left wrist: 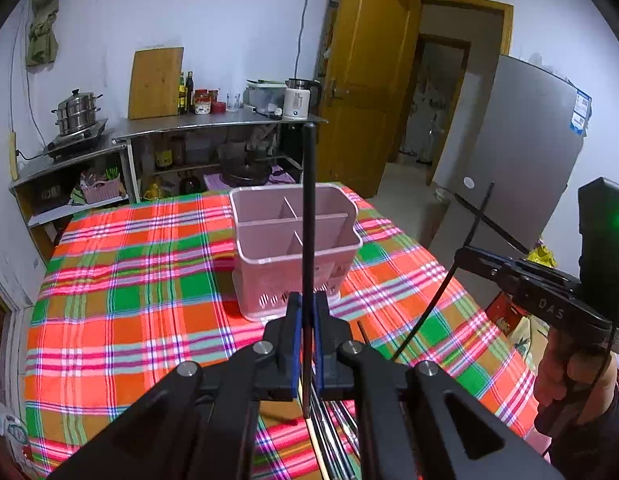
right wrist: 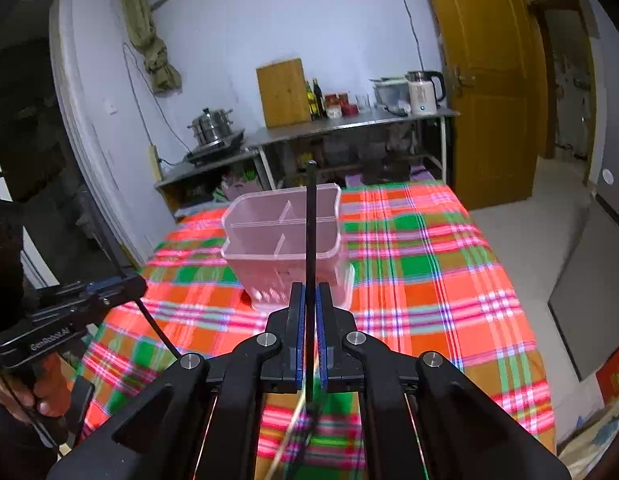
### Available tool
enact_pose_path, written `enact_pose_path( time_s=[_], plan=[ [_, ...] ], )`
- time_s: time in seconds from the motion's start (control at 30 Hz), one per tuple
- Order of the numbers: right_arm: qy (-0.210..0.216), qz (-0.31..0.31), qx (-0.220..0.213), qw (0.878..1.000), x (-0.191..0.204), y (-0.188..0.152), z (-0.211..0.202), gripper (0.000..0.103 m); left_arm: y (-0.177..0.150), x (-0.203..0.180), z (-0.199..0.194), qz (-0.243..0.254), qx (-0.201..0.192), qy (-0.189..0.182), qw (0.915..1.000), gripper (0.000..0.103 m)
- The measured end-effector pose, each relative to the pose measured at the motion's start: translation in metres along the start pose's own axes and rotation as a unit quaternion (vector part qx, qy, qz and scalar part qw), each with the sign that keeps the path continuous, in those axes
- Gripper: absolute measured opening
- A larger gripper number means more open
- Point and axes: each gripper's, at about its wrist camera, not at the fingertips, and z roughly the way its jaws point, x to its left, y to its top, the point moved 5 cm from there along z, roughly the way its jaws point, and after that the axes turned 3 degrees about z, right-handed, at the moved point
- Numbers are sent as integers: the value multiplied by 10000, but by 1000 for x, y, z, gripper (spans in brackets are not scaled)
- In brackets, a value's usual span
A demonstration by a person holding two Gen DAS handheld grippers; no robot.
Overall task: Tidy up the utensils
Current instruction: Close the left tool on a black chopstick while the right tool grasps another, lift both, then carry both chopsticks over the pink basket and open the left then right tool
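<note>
Left wrist view looks along the left gripper point(left wrist: 308, 312), whose matte black plastic arms end in flat blue pads point(left wrist: 296, 332). The jaws are pinched almost together on a thin, straight black chopstick point(left wrist: 308, 200) that stands nearly upright, its upper end rising past the far rim of a pink utensil holder point(left wrist: 249, 256). The holder is a smooth, slightly see-through plastic box with rounded corners, thin inner walls that split it into compartments, and slotted holes low on its near wall. It sits near the middle of the table on a checked cloth point(left wrist: 129, 280) of orange, green and pink bands, soft and a little rumpled at the edges. More thin sticks point(left wrist: 333, 432), dark and pale, lie on the cloth at the near edge, partly hidden under the gripper.

To the right in this view the right gripper point(left wrist: 467, 254) shows from the side, gripped by a hand point(left wrist: 565, 376), with another slim black chopstick point(left wrist: 429, 312) clamped in it and slanting down toward the cloth.

From the right wrist view, the right gripper point(right wrist: 309, 308) is likewise closed narrowly on its chopstick point(right wrist: 310, 232), which stands upright in front of the holder point(right wrist: 249, 240). The left gripper point(right wrist: 135, 284) is at the left edge.

Beyond the table, a steel counter point(left wrist: 229, 122) runs along the far wall, bearing a wooden cutting board point(left wrist: 155, 84), a shiny stacked steamer pot point(left wrist: 77, 110) and a white kettle point(left wrist: 297, 100). A varnished wooden door point(left wrist: 365, 80) stands open on the right.
</note>
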Motion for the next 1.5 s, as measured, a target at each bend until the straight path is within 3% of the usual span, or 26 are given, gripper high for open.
enact_pose_path(
  time_s=[0.5, 0.77, 1.07, 1.33, 1.5],
  plan=[
    [357, -31, -773, 9964, 33, 89, -1, 5, 85, 23, 0, -246, -459, 18, 9986, 6],
    [442, -51, -938, 9946, 54, 121, 27, 5, 125, 39, 17, -405, -765, 54, 9962, 6],
    [351, 22, -443, 9984, 50, 97, 87, 5, 104, 56, 64, -558, -531, 41, 9970, 6],
    [296, 34, 84, 9995, 40, 70, 115, 5, 82, 58, 82, -562, -330, 29, 9979, 8],
    [322, -39, 37, 9995, 42, 66, 107, 17, 75, 52, 71, -505, -434, 37, 9978, 33]
  ],
)
